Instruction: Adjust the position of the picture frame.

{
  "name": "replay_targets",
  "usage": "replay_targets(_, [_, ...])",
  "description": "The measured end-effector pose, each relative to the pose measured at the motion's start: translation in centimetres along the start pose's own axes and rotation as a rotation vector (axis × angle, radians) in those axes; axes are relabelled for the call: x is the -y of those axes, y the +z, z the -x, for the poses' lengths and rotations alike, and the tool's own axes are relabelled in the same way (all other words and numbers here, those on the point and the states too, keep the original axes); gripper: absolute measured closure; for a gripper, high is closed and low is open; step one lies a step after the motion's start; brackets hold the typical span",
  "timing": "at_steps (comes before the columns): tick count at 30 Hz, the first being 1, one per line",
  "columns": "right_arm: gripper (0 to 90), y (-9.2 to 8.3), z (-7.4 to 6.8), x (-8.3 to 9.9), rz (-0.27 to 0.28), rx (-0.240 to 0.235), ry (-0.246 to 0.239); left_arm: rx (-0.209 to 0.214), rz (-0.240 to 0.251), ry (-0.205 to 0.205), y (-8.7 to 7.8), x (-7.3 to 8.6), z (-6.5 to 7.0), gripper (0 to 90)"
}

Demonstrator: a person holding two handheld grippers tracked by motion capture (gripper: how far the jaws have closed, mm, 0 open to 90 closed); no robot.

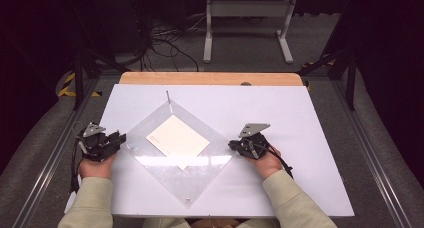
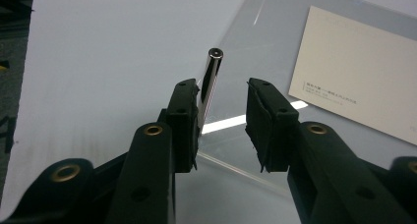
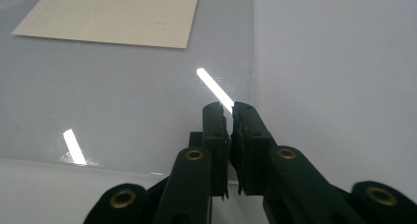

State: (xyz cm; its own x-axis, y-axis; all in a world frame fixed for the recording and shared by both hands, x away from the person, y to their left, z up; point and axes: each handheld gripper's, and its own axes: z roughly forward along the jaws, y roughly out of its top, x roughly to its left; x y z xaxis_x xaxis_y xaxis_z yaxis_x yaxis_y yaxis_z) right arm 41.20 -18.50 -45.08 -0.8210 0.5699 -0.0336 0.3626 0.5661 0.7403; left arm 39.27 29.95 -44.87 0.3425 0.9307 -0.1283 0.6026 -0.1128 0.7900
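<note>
A clear square sheet (image 1: 175, 180) lies cornerwise on the white table (image 1: 285, 118), with a cream card (image 1: 177, 138) at its middle. My left gripper (image 1: 122, 137) is at the sheet's left corner. In the left gripper view its jaws (image 2: 221, 91) stand open around an upright metal peg (image 2: 211, 76). The peg leans on the left pad (image 2: 184, 111), and the other pad is apart from it. My right gripper (image 1: 232, 144) is at the sheet's right corner. Its jaws (image 3: 230, 106) are shut over that corner of the sheet (image 3: 123, 96); I see nothing between them.
More metal pegs stand at the sheet's far corner (image 1: 168, 95) and near corner (image 1: 187, 201). A wooden strip (image 1: 210, 78) borders the table's far edge. Beyond it, a white stand (image 1: 247, 18) and loose cables (image 1: 165, 43) sit on the floor.
</note>
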Motion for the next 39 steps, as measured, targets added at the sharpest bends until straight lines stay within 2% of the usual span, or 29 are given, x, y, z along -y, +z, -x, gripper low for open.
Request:
replay_targets(10, [84.4,-1.2,-1.9,0.5,-0.044,-0.048,-0.050,-0.001,-0.006,-0.007,-0.3,0.3,-0.4,67.2])
replay_targets(16, [84.2,-1.4,-2.2,0.8,-0.034,-0.055,-0.039,-0.016,-0.005,0.001,0.5,-0.1,-0.1,68.9])
replay_targets(18, [84.2,-1.4,-2.2,0.8,-0.032,-0.055,-0.038,-0.033,0.004,0.018,0.8,-0.3,0.0,73.6])
replay_targets(19, [84.2,-1.4,-2.2,0.8,-0.031,-0.054,-0.039,-0.034,0.009,0.027,0.8,-0.4,0.2,80.5])
replay_targets(21, [84.2,-1.4,-2.2,0.8,-0.030,-0.054,-0.041,-0.073,-0.003,0.082,1.0,-0.7,0.7,84.0])
replay_targets(22, [84.2,-1.4,-2.2,0.9,-0.029,-0.054,-0.041,-0.079,-0.007,0.093,1.0,-0.9,0.8,84.8])
replay_targets(23, [84.2,-1.4,-2.2,0.9,-0.029,-0.054,-0.041,-0.076,0.002,0.086,1.1,-1.0,0.8,84.9])
replay_targets(30, [84.3,-2.2,-3.0,1.4,-0.043,-0.063,-0.046,-0.095,-0.004,0.106,3.1,-3.5,1.9,85.0])
replay_targets(35, [84.2,-3.3,-3.9,2.5,-0.041,-0.090,-0.045,-0.084,0.008,0.143,4.3,-5.5,3.3,84.9])
replay_targets(39, [84.2,-4.4,-5.0,3.4,-0.048,-0.108,-0.063,-0.069,0.010,0.175,5.4,-6.7,4.8,84.9])
